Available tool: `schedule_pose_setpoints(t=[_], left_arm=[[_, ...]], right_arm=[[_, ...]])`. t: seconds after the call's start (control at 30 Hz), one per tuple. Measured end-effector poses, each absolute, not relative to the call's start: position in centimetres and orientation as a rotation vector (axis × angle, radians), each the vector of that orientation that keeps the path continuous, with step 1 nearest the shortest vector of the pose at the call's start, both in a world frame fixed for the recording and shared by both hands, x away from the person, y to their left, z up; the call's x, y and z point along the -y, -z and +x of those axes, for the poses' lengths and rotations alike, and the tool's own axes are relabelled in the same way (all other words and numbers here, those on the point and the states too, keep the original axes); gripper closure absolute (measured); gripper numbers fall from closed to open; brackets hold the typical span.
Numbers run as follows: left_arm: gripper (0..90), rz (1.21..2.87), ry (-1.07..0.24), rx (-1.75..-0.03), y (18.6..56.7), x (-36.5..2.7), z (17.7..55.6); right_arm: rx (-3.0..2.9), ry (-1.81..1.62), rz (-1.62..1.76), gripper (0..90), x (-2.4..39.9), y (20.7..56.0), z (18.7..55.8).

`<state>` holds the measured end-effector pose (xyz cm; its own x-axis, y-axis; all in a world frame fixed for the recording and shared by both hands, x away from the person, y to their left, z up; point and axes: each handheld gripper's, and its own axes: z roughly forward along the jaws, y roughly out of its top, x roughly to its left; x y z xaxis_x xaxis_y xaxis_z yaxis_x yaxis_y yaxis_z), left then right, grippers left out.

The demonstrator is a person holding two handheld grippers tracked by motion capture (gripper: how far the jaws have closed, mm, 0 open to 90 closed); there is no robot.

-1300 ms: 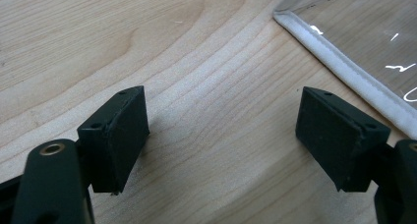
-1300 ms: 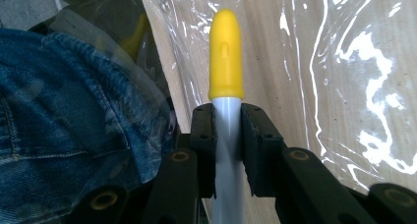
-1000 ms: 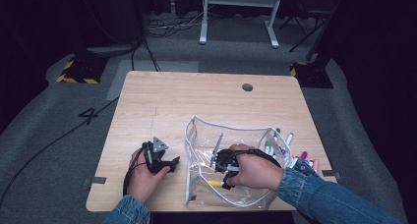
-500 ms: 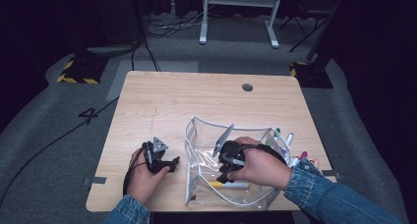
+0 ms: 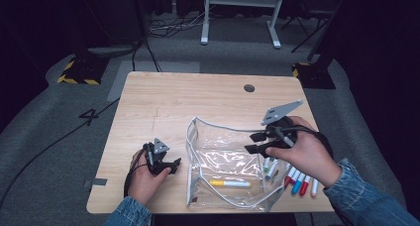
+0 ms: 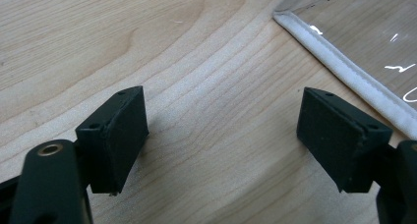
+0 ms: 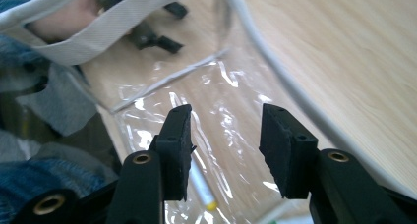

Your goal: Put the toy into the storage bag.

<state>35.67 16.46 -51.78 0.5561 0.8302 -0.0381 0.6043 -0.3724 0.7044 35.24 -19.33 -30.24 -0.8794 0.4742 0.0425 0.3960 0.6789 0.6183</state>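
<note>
Right gripper (image 5: 253, 142) lifted out of the clear plastic zip pouch (image 5: 225, 161), jaws apart and empty; yellow marker (image 5: 230, 183) left inside. Likely next: loose coloured markers (image 5: 299, 180) beside it. Left gripper (image 5: 171, 166) idle on bench (image 5: 198, 102), jaws apart.

Dark studio or lab, black curtains (image 5: 376, 47), grey carpet (image 5: 44, 137), floor cables (image 5: 163, 30), hazard-taped base (image 5: 79, 72)

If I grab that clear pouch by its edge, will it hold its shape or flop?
The pouch will probably flop: its clear walls look thin and wrinkled. The white piping around the rim may keep the mouth partly open. The yellow marker inside would likely slide or roll toward the low side.
</note>
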Motion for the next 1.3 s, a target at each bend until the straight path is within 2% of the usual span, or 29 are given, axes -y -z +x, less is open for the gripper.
schedule_pose_setpoints(t=[0.2,0.23,0.37,0.53,0.73,0.93,1.3], left_arm=[[15.6,2.119,-0.435,-1.147,51.8,-16.4,35.7],[15.1,2.122,-0.425,-1.147,51.8,-16.4,35.7],[13.9,2.125,-0.433,-1.147,51.8,-16.4,35.8],[11.4,2.132,-0.427,-1.153,51.8,-16.3,35.9],[11.3,2.132,-0.428,-1.154,51.8,-16.3,35.9],[11.3,2.132,-0.428,-1.153,51.8,-16.3,35.9],[11.3,2.132,-0.428,-1.154,51.8,-16.3,35.9]], right_arm=[[-2.658,-1.027,0.847,55.7,23.6,29.5,35.2],[-2.604,-1.048,0.897,55.3,25.6,29.1,35.2],[-2.527,-1.040,0.977,55.2,29.0,28.7,35.1],[-2.436,-0.968,1.109,52.9,33.4,29.5,35.2],[-2.376,-0.882,1.273,51.3,37.8,32.4,34.8],[-2.349,-0.753,1.424,49.2,40.9,36.8,34.0],[-2.368,-0.624,1.633,42.9,42.0,44.8,34.0]])
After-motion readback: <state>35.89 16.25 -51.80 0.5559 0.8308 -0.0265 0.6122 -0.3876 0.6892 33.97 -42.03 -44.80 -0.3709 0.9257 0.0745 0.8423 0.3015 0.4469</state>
